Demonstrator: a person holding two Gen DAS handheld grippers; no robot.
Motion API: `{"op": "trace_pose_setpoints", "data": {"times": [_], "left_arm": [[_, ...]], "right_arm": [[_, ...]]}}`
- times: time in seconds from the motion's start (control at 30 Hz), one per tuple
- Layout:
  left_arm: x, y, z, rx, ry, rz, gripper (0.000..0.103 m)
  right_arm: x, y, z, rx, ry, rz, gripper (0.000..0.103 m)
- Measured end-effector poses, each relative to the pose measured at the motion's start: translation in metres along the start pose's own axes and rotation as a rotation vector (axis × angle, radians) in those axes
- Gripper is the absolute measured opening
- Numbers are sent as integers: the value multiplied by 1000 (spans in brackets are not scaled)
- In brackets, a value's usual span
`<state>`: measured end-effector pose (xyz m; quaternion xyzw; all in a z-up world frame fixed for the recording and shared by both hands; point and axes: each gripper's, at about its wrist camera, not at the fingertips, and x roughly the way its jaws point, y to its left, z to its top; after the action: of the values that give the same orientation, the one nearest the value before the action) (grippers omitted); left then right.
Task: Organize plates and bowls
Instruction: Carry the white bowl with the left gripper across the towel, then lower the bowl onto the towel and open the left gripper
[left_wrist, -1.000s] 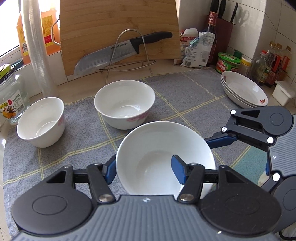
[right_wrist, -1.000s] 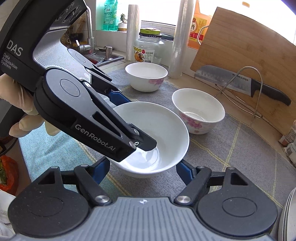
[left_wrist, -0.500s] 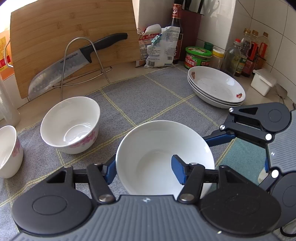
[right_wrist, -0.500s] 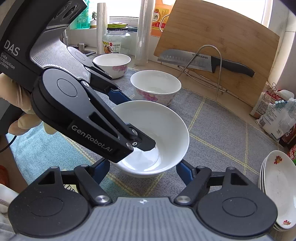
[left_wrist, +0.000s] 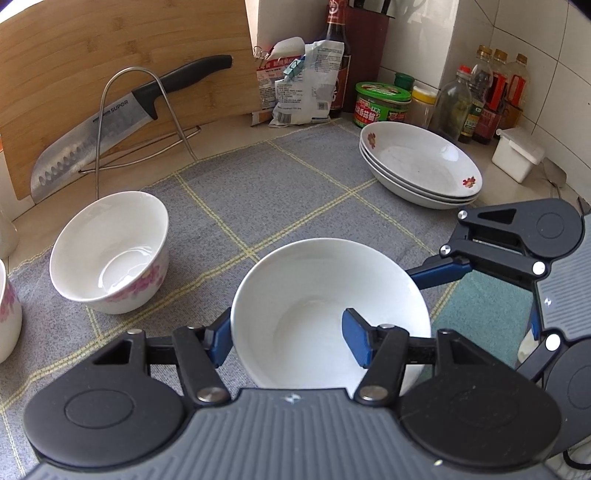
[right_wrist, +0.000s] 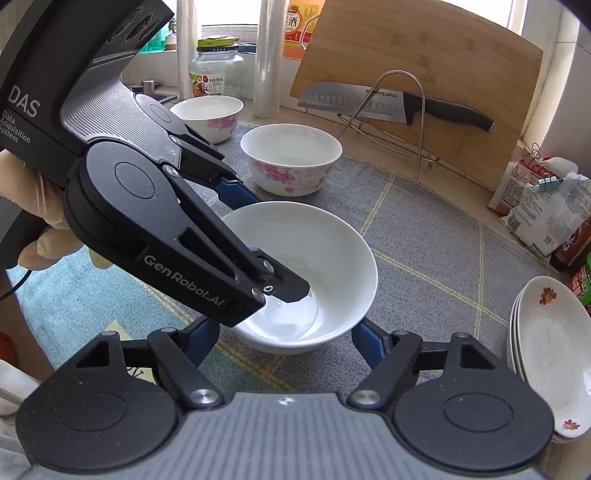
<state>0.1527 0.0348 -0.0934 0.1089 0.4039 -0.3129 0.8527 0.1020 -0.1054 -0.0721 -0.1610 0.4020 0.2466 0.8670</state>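
Bowl (left_wrist: 310, 295), plain glossy white; left tongs (left_wrist: 288, 334) clamped on its rim; right tongs (right_wrist: 280, 343) apart.

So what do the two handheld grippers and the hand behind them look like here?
Both grippers, left gripper and right gripper, share one design: black linkage arms with silver pivots, blue finger pads and a ribbed grey body. The left reads "GenRobot.AI" and "DAS Data Acquisition System". The hand wears a pale glove.

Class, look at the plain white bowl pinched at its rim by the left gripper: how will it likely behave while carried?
The plain white bowl looks like glazed ceramic, so probably rigid and breakable. Its glossy wall may slip between the left gripper fingers, which pinch one side only. The right gripper straddling its base suggests it needs support.
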Motion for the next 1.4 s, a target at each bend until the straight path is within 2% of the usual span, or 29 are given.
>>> {"op": "trace_pose_setpoints", "data": {"times": [0.73,0.83,0.9,0.97,1.17,1.4], "left_arm": [[8,-1,-4,-31,25,-13,60],[8,-1,-4,-34,21,-17,65],[7,-1,-4,-31,13,-11,78],[4,-2,-4,-22,-5,1,90],[-3,2,-3,-36,-28,27,93],[-19,7,-3,-51,-78,99,95]], "right_arm": [[8,0,-1,26,42,20,82],[9,0,-2,31,43,21,83],[8,-2,-1,38,40,38,87],[6,-3,-2,43,21,32,101],[0,-7,-1,66,-6,35,103],[-7,-6,3,71,-32,20,103]]}}
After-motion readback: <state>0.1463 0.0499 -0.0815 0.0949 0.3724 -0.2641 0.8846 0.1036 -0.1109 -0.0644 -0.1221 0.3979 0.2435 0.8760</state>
